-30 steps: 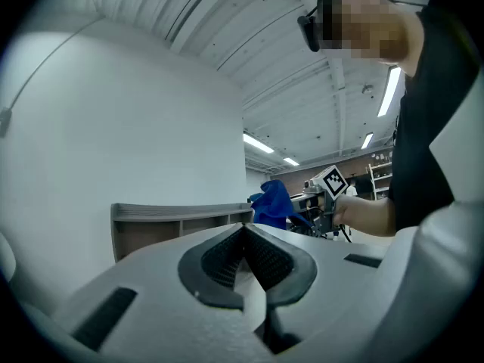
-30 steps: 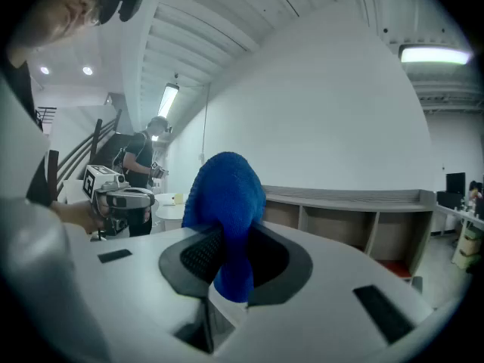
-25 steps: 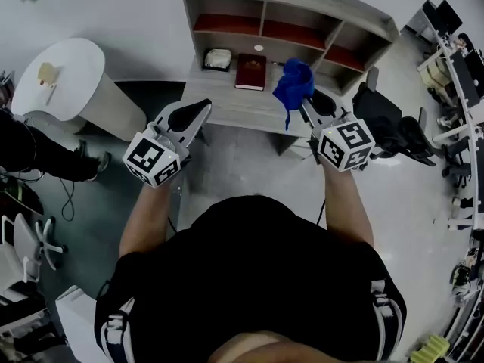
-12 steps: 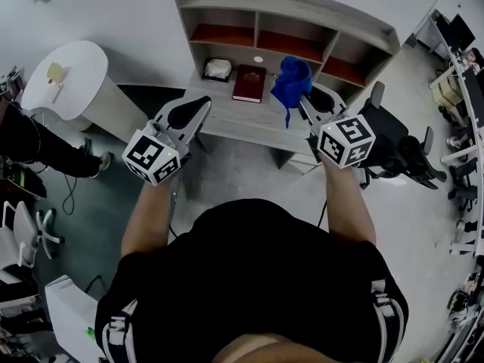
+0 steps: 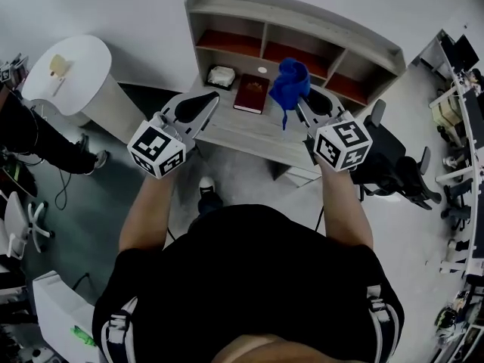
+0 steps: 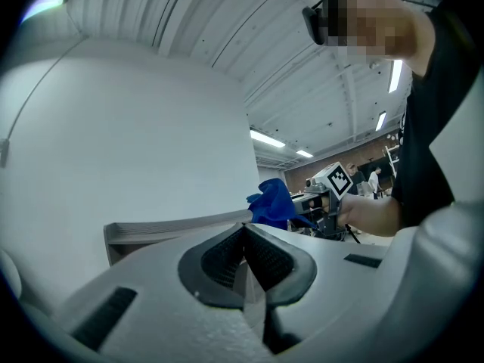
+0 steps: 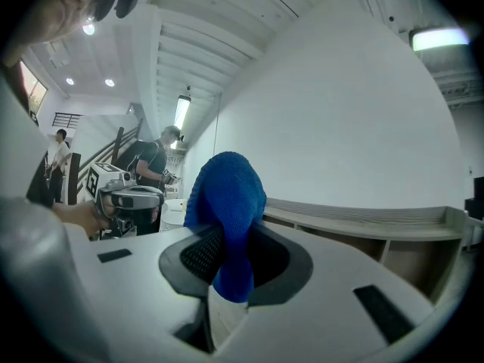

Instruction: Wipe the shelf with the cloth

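A grey shelf unit (image 5: 295,23) with red-floored compartments stands against the wall, on a desk top (image 5: 249,123). My right gripper (image 5: 296,100) is shut on a blue cloth (image 5: 290,83), which bunches above the jaws and hangs in front of the middle compartment. In the right gripper view the blue cloth (image 7: 227,203) is pinched between the jaws, the shelf (image 7: 363,221) behind it. My left gripper (image 5: 209,98) hovers over the desk's left end, jaws closed together with nothing in them. The left gripper view shows the left gripper (image 6: 244,229), the cloth (image 6: 269,203) and the shelf's top (image 6: 174,227).
On the desk lie a dark red book (image 5: 252,94), a white wrapped packet (image 5: 221,76) and a small white disc (image 5: 262,70). A round white table (image 5: 68,74) stands left, a black office chair (image 5: 393,172) right. A seated person's dark sleeve (image 5: 30,138) shows at the far left.
Both grippers and the cloth have come nearer the shelf, which now sits more centred in the head view. The grip on the cloth is unchanged.
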A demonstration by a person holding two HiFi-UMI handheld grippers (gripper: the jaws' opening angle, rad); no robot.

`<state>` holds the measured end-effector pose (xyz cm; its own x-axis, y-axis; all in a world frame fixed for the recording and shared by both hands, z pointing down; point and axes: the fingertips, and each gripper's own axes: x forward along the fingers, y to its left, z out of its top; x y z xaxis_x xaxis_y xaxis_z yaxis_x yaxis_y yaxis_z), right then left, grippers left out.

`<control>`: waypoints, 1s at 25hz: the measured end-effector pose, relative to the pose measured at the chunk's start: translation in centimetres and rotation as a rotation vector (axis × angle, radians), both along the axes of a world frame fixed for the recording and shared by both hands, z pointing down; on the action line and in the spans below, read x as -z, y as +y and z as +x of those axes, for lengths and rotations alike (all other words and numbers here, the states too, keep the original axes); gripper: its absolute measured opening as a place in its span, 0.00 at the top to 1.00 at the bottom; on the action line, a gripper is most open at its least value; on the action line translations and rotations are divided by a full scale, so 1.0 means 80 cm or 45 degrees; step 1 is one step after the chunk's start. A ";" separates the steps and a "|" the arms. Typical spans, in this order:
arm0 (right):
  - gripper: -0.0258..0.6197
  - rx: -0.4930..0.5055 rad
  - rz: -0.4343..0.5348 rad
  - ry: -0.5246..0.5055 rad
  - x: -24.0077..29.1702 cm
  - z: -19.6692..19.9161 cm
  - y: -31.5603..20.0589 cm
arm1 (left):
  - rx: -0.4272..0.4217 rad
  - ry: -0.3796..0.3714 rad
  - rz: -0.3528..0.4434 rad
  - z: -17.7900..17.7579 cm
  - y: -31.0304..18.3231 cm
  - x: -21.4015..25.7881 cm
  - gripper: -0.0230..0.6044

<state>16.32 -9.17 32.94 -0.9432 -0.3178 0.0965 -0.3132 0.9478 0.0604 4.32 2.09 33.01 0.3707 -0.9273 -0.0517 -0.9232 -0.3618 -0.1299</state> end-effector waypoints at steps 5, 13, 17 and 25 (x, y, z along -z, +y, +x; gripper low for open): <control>0.85 -0.041 0.006 -0.001 0.003 -0.013 -0.015 | -0.018 0.001 -0.030 -0.024 -0.013 -0.011 0.93; 0.85 -0.091 -0.019 0.036 -0.008 -0.043 -0.055 | -0.014 0.007 -0.028 -0.078 -0.060 -0.011 0.94; 0.85 -0.128 -0.015 0.012 -0.009 -0.066 -0.075 | -0.023 0.003 -0.032 -0.106 -0.082 -0.014 0.94; 0.85 -0.133 -0.045 0.011 -0.012 -0.125 -0.119 | -0.019 0.004 -0.043 -0.169 -0.126 -0.018 0.94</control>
<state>6.29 -18.69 33.92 -0.9042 -0.4106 0.1173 -0.4100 0.9116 0.0302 -9.18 -8.02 34.42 0.3846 -0.9228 -0.0218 -0.9179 -0.3799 -0.1146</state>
